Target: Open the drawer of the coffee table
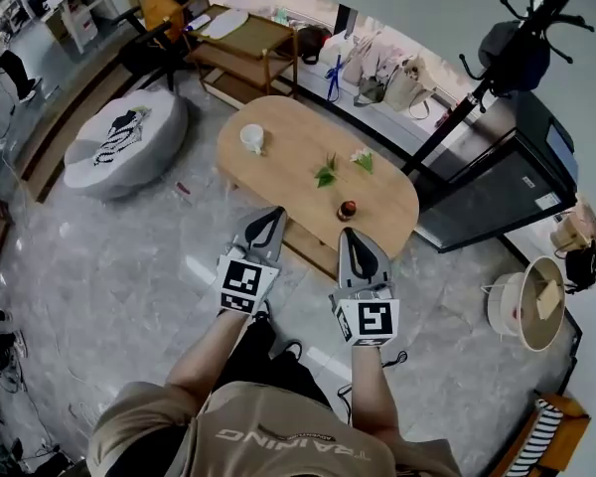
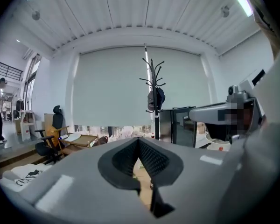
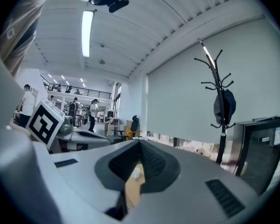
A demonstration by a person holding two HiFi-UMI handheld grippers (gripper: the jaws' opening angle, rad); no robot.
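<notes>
Jaws pressed together, gripping nothing — the left hand-held gripper [image 1: 270,215] and right hand-held gripper [image 1: 350,235] hang side by side above the oval light-wood table [image 1: 288,157].

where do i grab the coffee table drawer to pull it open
Come in low from the near long side of the coffee table: a wooden front panel shows under the top's edge there, probably the drawer. No handle shows from above, so likely catch its lower edge and pull out, away from the table.
</notes>
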